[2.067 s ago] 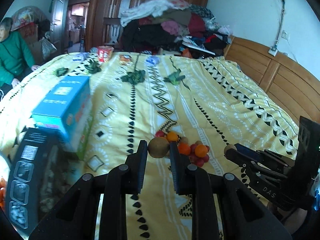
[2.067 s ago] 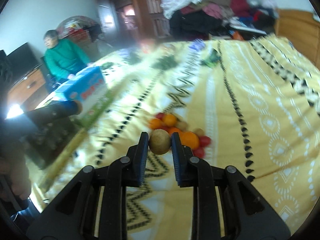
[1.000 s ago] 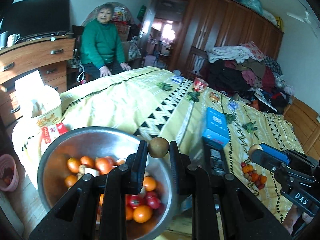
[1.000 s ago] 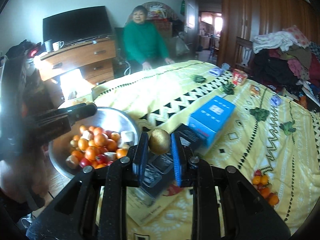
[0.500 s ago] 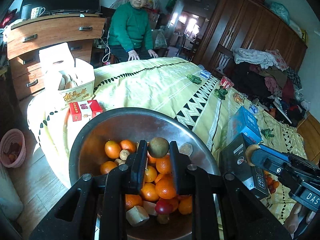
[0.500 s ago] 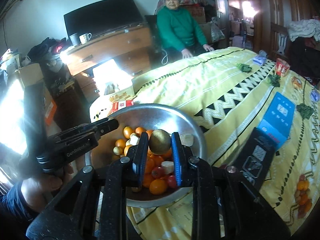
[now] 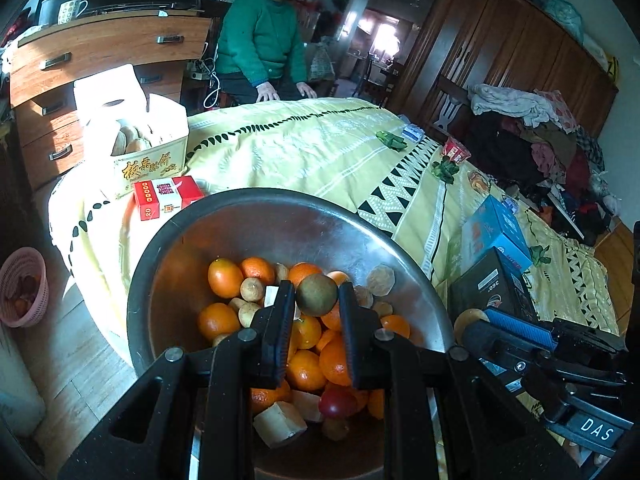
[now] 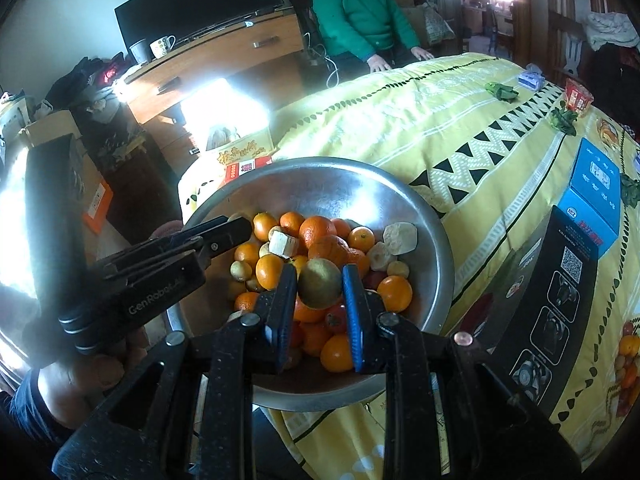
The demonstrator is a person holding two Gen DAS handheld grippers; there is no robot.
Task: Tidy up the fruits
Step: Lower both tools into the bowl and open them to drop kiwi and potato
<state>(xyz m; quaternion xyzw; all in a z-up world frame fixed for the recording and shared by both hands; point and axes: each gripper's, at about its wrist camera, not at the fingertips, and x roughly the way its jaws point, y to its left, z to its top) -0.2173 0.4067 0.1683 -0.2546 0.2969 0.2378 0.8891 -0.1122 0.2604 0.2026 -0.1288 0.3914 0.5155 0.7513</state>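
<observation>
Around me the yellow patterned bedspread (image 7: 320,152) carries a lot of clutter. A blue box (image 7: 494,228) and a black box (image 7: 494,290) lie just right of the steel bowl (image 7: 280,216), and a red packet (image 7: 166,196) sits at its far left rim, in front of a white carton (image 7: 132,128). A pink basket (image 7: 24,286) stands on the floor to the left. Beyond the bed a person in a green sweater (image 7: 260,40) rests both hands on the cover, beside a wooden dresser (image 7: 100,56) with mugs on top. Clothes are heaped against the wardrobe at the far right. A small cluster of fruit (image 8: 626,364) lies on the bedspread at the right edge of the right wrist view.

The bowl is loaded with oranges (image 7: 224,276), small tan fruits, a red one and pale cut chunks, all directly under my fingers.

Both my grippers tilt downward over the bowl. My left gripper (image 7: 316,300) is clenched on 1 round brown-green fruit (image 7: 316,294), held above the pile. My right gripper (image 8: 320,284) is clamped on a second brown fruit (image 8: 320,282), also above the oranges. In the right wrist view my left gripper reaches in from the left, over the bowl's near rim, with my hand (image 8: 80,384) wrapped around its grip.
</observation>
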